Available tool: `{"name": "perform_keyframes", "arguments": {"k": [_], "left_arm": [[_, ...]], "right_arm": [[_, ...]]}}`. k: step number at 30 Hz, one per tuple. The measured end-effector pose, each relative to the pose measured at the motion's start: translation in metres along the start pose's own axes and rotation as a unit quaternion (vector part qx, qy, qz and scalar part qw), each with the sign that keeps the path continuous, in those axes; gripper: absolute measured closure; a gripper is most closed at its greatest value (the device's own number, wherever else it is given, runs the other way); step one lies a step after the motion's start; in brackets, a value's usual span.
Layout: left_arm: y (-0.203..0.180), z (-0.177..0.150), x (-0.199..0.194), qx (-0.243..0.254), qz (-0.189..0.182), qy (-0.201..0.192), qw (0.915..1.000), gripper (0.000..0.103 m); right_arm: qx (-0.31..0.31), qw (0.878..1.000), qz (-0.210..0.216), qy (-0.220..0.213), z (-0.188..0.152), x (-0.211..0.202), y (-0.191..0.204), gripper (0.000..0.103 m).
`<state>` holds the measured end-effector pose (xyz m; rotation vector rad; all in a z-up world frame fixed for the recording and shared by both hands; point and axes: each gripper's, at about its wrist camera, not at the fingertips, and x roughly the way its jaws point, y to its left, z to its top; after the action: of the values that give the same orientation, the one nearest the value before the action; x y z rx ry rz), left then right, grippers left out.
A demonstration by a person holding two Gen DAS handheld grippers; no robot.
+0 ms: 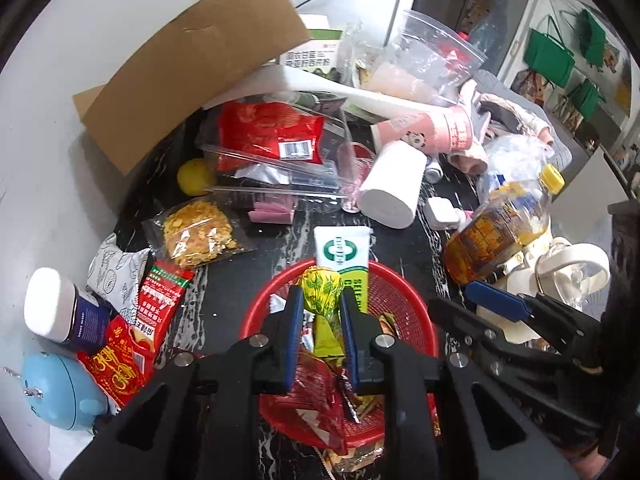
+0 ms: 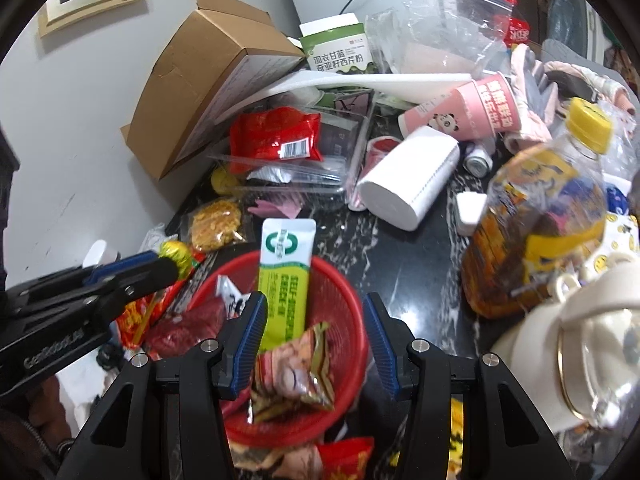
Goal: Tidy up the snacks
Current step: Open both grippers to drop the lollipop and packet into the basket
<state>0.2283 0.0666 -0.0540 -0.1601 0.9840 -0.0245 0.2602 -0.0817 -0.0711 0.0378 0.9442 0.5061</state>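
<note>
Hovering left claw (image 1: 319, 312), basket rim (image 1: 416, 312) near

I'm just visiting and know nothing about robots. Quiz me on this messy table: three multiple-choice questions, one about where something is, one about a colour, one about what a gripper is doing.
1. Where does the green-and-white sachet stand?
A. in the cardboard box
B. leaning in the basket
C. on the toilet roll

2. What colour is the basket?
A. red
B. blue
C. white

3. What is the left gripper doing?
A. gripping the bottle
B. gripping the toilet roll
C. gripping a yellow wrapped candy

Answers:
1 B, its lower end sits inside the basket's rim.
2 A, the mesh wall is red in both views.
3 C, both fingers press the candy's sides above the basket, while the right gripper is open.
</note>
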Motion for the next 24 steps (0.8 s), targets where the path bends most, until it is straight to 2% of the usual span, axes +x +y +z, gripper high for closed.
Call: {"name": "perform_keyframes", "arguments": {"k": [7, 14, 24], "left_arm": [[-0.015, 0.001, -0.001, 0.023, -0.002, 0.002, 0.9997, 0.085], [-0.023, -0.002, 0.004, 0.027, 0.008, 0.032, 0.9991, 0.085], [-0.031, -0.001, -0.016, 0.031, 0.025, 0.026, 0.9989, 0.083]], "right_arm": [[0.006, 1.0, -0.005, 0.001, -0.012, -0.025, -0.003, 0.053], [0.016, 1.0, -0.015, -0.006, -0.017, -0.047, -0.012, 0.053], [0.014, 0.999, -0.024, -0.021, -0.017, -0.074, -0.012, 0.053]]}}
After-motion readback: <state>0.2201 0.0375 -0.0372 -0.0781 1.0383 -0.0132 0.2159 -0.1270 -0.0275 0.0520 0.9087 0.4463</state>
